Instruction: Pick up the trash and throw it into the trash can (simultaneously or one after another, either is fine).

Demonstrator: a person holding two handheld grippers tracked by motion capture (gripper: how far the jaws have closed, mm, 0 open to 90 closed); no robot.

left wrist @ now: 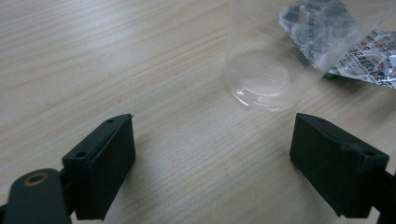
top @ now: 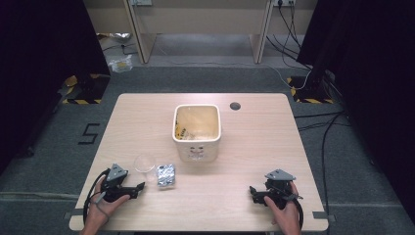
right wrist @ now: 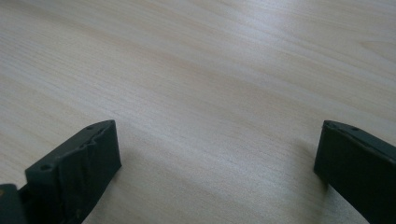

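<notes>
You held both grippers w/ jaws spread, empty — clear plastic cup (left wrist: 266,70) & crinkled silver foil packet (top: 165,175) lay untouched, centre-left; white square bin (top: 196,128) awaited.

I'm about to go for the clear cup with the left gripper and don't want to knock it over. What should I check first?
1. Left gripper open: ok, jaws wide apart.
2. Clear cup upright on the table: ok.
3. Cup between the jaws: not ok, it sits ahead of them.
4. Foil packet clear of the cup: not ok, it lies right beside it; cannot tell if touching.
5. Right gripper out of the way: ok, open, resting far off.
6. White bin clear of the path: ok.
</notes>
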